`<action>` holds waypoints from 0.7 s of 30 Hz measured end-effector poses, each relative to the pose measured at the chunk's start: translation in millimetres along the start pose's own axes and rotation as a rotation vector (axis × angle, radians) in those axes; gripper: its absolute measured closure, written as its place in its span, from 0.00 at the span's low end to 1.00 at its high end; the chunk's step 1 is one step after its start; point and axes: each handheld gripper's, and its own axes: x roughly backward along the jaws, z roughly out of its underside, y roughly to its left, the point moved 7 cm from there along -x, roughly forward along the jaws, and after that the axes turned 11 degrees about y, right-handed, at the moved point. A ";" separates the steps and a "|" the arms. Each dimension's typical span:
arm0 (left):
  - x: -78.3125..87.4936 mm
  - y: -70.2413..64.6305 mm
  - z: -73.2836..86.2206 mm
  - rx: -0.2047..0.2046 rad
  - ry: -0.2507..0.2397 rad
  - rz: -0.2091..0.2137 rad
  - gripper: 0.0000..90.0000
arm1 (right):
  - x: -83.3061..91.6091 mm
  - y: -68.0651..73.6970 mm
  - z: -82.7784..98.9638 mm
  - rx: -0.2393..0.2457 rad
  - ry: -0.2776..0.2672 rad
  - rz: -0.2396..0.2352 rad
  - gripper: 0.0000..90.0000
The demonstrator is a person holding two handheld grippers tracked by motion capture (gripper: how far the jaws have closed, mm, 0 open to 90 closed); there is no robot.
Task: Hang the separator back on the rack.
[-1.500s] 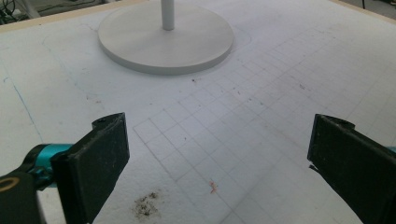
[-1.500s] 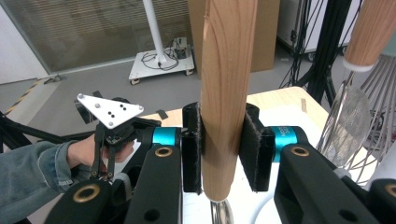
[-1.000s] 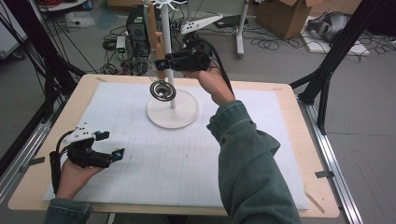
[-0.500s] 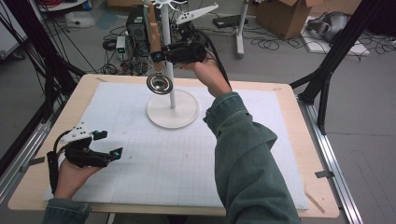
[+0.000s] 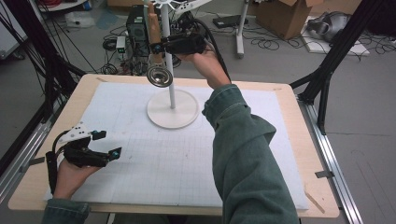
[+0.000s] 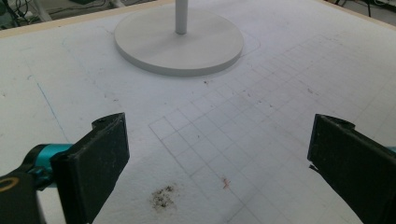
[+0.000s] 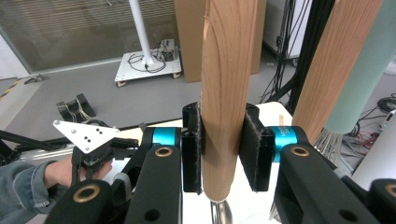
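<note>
Higher now: ladle (image 5: 159,74) (claw-gripped (image 7: 224,154))

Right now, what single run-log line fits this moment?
right gripper: shut on ladle handle, raised by stand pole | ladle bowl: hangs over base | left gripper: open, above mat

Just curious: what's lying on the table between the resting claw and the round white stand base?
Nothing but bare gridded mat between the left claw and the base, in the left gripper view.
</note>
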 end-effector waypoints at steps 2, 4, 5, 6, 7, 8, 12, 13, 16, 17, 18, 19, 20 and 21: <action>0.3 -0.1 0.0 0.002 -0.001 0.003 0.07 | 0.6 -1.6 -2.6 0.002 -0.004 0.004 0.80; 0.7 0.1 0.0 0.004 -0.002 0.003 0.07 | 1.0 -3.3 -3.8 -0.002 -0.006 0.007 0.80; 0.7 0.4 0.0 0.005 -0.004 0.002 0.07 | 1.2 -4.3 -3.9 -0.007 -0.004 0.009 0.81; 0.9 0.9 0.1 0.002 -0.003 0.000 0.07 | 1.3 -5.7 -3.9 -0.009 -0.002 0.012 0.80; 1.1 1.1 0.2 0.004 -0.004 0.000 0.07 | 1.4 -7.3 -4.1 -0.011 0.000 0.015 0.80; 1.3 1.2 0.4 0.006 -0.004 0.002 0.07 | 1.8 -8.4 -4.8 -0.012 0.001 0.019 0.80; 2.1 2.6 0.6 0.007 -0.005 0.000 0.07 | 2.8 -10.9 -10.3 -0.012 0.000 0.020 0.80; 2.2 2.5 0.7 0.007 -0.005 0.001 0.07 | 2.6 -11.2 -12.3 -0.012 0.000 0.020 0.81; 2.5 3.2 0.6 0.011 -0.008 -0.003 0.07 | 2.4 -13.3 -15.4 -0.013 -0.004 0.023 0.80; 2.8 3.5 0.7 0.009 -0.007 -0.003 0.07 | 2.6 -14.4 -15.6 -0.019 -0.007 0.021 0.80; 2.8 3.6 0.9 0.008 -0.008 -0.002 0.07 | 2.7 -15.7 -15.4 -0.021 -0.006 0.023 0.80; 3.0 3.8 1.0 0.007 -0.006 -0.002 0.07 | 2.9 -17.8 -14.5 -0.026 -0.002 0.028 0.81; 3.0 3.9 1.0 0.009 -0.007 -0.002 0.07 | 3.1 -19.1 -13.9 -0.033 -0.002 0.028 0.80; 3.1 4.0 1.0 0.009 -0.007 -0.001 0.07 | 3.5 -20.5 -13.2 -0.035 -0.001 0.029 0.81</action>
